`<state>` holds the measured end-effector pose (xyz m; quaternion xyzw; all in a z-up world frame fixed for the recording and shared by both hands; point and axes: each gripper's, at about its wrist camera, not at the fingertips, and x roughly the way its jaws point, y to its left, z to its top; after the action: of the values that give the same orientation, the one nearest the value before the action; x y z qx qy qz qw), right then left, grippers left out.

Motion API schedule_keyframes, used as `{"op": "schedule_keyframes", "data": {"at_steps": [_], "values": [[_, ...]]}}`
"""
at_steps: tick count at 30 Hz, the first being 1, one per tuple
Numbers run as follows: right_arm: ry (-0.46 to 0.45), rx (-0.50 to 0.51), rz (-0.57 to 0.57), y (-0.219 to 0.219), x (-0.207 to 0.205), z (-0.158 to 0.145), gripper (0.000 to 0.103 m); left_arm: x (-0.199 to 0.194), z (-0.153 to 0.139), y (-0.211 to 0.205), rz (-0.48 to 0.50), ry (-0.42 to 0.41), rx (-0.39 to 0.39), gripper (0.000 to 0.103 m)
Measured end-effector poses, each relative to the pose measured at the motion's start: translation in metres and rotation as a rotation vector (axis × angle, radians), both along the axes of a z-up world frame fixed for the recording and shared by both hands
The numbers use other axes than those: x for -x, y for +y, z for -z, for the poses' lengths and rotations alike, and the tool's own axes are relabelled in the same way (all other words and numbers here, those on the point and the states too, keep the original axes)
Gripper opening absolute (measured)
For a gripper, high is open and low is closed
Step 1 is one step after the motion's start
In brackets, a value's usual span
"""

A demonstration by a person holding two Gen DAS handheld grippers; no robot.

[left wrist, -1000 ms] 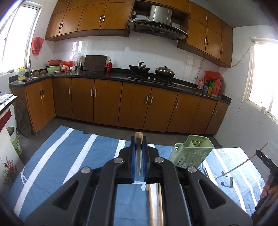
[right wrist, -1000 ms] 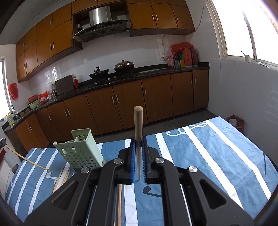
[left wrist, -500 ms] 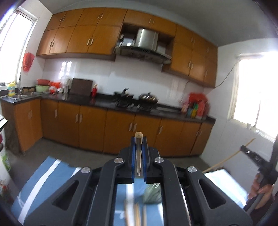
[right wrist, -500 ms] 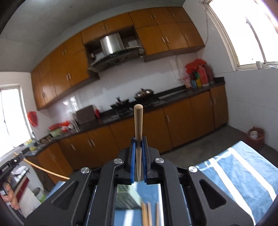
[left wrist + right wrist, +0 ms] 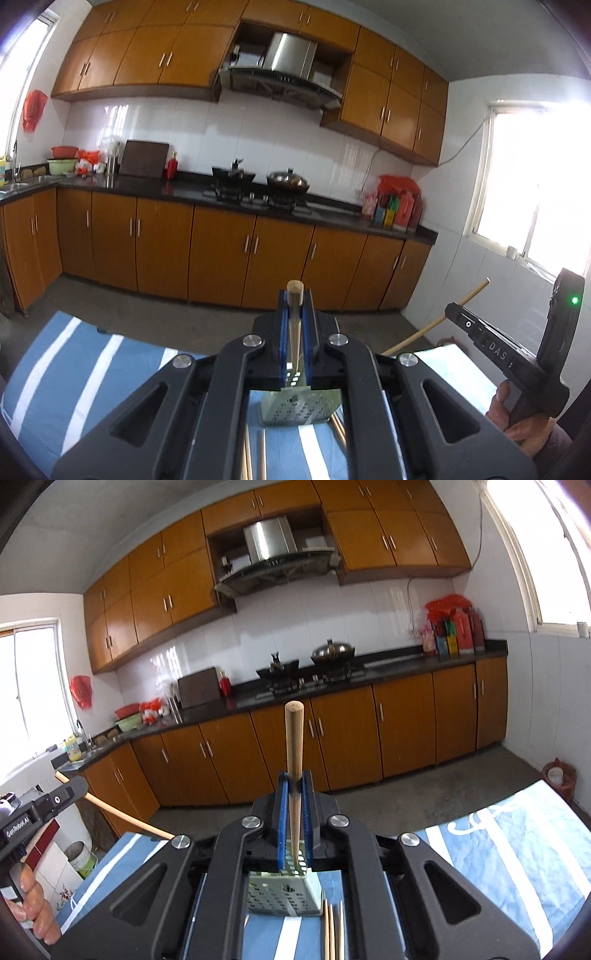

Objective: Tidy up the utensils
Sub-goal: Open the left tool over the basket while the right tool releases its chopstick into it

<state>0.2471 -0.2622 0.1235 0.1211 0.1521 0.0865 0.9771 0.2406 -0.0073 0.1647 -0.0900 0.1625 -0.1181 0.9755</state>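
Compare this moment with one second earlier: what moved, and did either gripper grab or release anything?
Both grippers tipped upward, then partly back down. The green utensil holder, earlier off to one side, now sits centred below each gripper, with loose chopsticks lying beside it. Nothing was grabbed or released: the left gripper stays shut on its chopstick, the right gripper on its own chopstick.
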Motion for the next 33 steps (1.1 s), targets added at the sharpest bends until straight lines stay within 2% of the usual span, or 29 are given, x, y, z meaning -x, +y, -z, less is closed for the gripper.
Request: {"op": "schedule_keyframes", "data": {"at_steps": [9,16,21,23,25,26,27,28,29,31,33], "values": [[0.068,0.004,-0.019,0.006,-0.011,0.021,0.008,-0.031,0.042,-0.001,-0.006,0.091,-0.009,0.008],[0.083,-0.014,-0.015,0.003,-0.01,0.021,0.01,-0.039,0.054,0.007,-0.015,0.12,0.006,0.008],[0.054,-0.02,-0.007,-0.001,0.001,0.01,0.026,-0.027,0.046,0.017,-0.025,0.097,0.03,0.012],[0.039,-0.016,0.001,-0.006,0.008,0.007,0.031,-0.017,0.041,0.022,-0.034,0.078,0.039,0.022],[0.034,-0.021,0.02,-0.014,0.02,0.006,0.041,-0.005,0.039,0.034,-0.048,0.068,0.05,0.031],[0.038,-0.02,0.036,-0.02,0.027,0.009,0.047,0.0,0.039,0.039,-0.058,0.071,0.053,0.038],[0.047,-0.018,0.056,-0.027,0.033,0.013,0.05,0.004,0.041,0.046,-0.073,0.082,0.053,0.041],[0.063,-0.009,0.075,-0.033,0.039,0.02,0.051,0.008,0.044,0.053,-0.086,0.098,0.054,0.049],[0.085,0.004,0.094,-0.038,0.042,0.027,0.052,0.012,0.053,0.063,-0.109,0.131,0.051,0.056],[0.16,0.034,0.136,-0.049,0.046,0.048,0.052,0.016,0.074,0.08,-0.158,0.197,0.033,0.06],[0.248,0.041,0.15,-0.057,0.046,0.076,0.052,0.012,0.111,0.097,-0.206,0.324,-0.002,0.06]]}}
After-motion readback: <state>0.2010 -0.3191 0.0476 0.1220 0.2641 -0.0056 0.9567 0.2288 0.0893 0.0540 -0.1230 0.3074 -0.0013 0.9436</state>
